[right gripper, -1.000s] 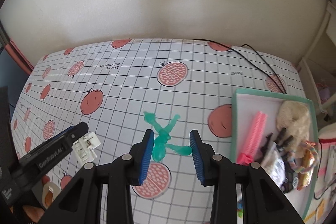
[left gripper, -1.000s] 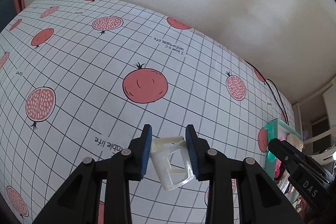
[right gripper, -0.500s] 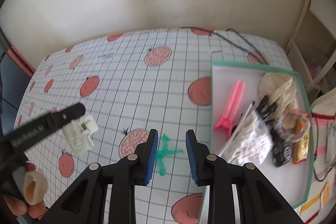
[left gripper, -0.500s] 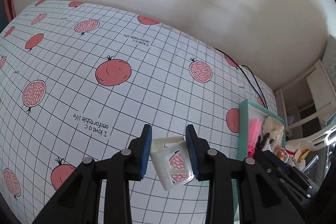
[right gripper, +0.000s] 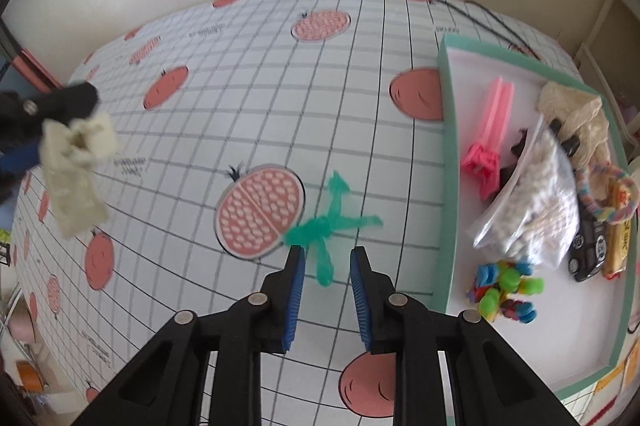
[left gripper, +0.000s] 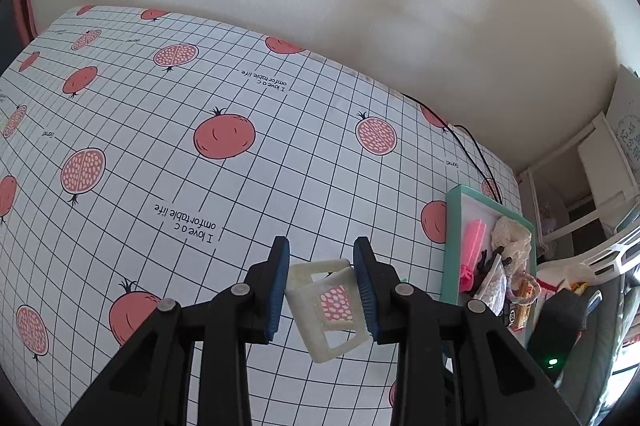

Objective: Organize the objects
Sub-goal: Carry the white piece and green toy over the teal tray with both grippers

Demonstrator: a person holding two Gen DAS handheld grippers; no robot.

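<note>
The left tongs (left gripper: 322,284) are clamped on a white plastic frame (left gripper: 326,302), holding it tilted above the table (left gripper: 168,146), whose cloth is a grid printed with pomegranates. The right tongs (right gripper: 326,284) point steeply down at a green plastic figure (right gripper: 326,226) that lies flat on the table just beside a halved-pomegranate print; their jaws are closing, with one limb of the figure between the blue pads (right gripper: 296,290), which do not yet press on it. To the right of the figure stands a teal-rimmed tray (right gripper: 448,162) holding a pink comb (right gripper: 490,130), a clear bag of pale beads (right gripper: 532,194), a lace cloth (right gripper: 572,110), a black toy car (right gripper: 590,246) and a cluster of bright plastic pieces (right gripper: 506,292). A black cable (left gripper: 468,146) runs along the table's far edge.
</note>
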